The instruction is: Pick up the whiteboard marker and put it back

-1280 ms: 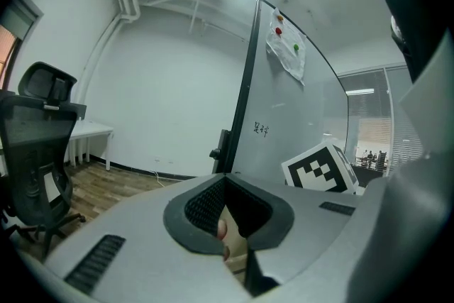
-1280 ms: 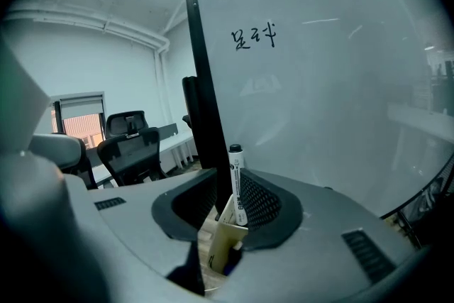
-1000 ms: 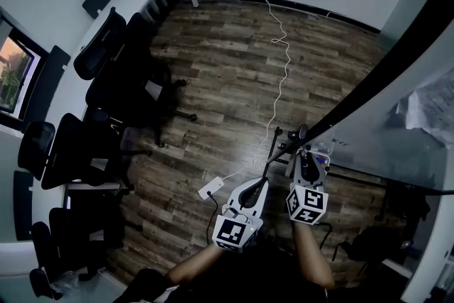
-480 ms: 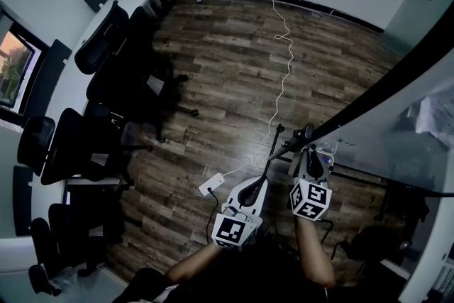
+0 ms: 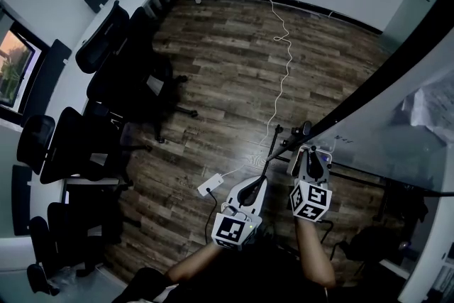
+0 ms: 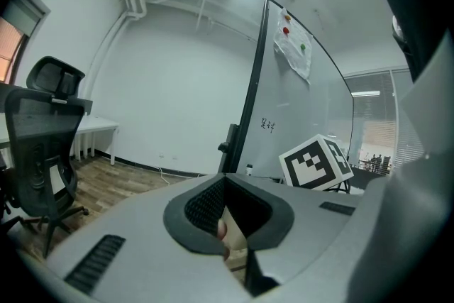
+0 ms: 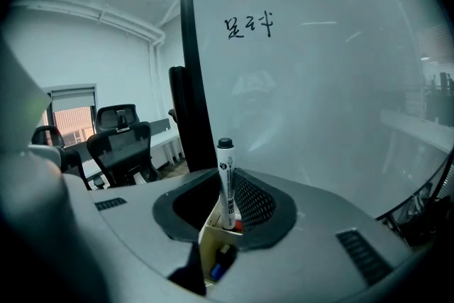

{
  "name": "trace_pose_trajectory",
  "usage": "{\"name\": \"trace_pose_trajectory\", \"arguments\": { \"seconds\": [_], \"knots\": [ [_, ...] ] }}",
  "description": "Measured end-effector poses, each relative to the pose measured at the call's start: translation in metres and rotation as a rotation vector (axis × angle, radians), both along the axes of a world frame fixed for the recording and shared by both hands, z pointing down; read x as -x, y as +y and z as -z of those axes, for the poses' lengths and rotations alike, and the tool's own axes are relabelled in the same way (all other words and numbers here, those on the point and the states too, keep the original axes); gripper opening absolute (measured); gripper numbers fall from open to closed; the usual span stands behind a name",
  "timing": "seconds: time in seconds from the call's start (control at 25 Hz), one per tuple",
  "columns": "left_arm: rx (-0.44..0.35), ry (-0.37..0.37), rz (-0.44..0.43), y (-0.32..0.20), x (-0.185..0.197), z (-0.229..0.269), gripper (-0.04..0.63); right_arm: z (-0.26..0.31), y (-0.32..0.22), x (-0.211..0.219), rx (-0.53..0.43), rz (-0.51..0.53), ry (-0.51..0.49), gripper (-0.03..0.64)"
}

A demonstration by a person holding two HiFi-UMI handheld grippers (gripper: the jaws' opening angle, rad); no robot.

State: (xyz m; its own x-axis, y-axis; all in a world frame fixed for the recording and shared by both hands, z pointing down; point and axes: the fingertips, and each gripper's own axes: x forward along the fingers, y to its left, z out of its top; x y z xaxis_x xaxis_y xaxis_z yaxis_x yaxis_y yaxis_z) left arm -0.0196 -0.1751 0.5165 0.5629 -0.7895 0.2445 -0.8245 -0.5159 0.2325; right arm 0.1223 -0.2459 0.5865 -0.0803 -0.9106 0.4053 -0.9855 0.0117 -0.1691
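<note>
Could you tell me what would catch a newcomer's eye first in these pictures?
A whiteboard marker stands upright between the jaws of the right gripper, which have just been closing on it but look not yet tight. Behind it a whiteboard with dark handwriting fills that view; black office chairs line the left of the wooden floor.

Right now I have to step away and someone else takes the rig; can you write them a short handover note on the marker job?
The left claw has its jaws apart with a beige piece showing between them; whether it grips is unclear.
The right claw has just been closing but is not yet clamped: the whiteboard marker stands between its jaws with a gap on one side.
The marker is upright in a beige holder by the whiteboard, with other pens beneath.
Done: approach and line-up.
Left: grip, lift out, put back.
</note>
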Motion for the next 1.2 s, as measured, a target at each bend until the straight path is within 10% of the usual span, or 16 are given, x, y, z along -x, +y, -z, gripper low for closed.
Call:
{"name": "trace_pose_trajectory", "arguments": {
  "seconds": [1.2],
  "knots": [
    [-0.111,0.001,-0.005,0.030,-0.005,0.029,0.008,0.056,0.026,0.001,-0.132,0.044,0.021,0.077]
  ]
}}
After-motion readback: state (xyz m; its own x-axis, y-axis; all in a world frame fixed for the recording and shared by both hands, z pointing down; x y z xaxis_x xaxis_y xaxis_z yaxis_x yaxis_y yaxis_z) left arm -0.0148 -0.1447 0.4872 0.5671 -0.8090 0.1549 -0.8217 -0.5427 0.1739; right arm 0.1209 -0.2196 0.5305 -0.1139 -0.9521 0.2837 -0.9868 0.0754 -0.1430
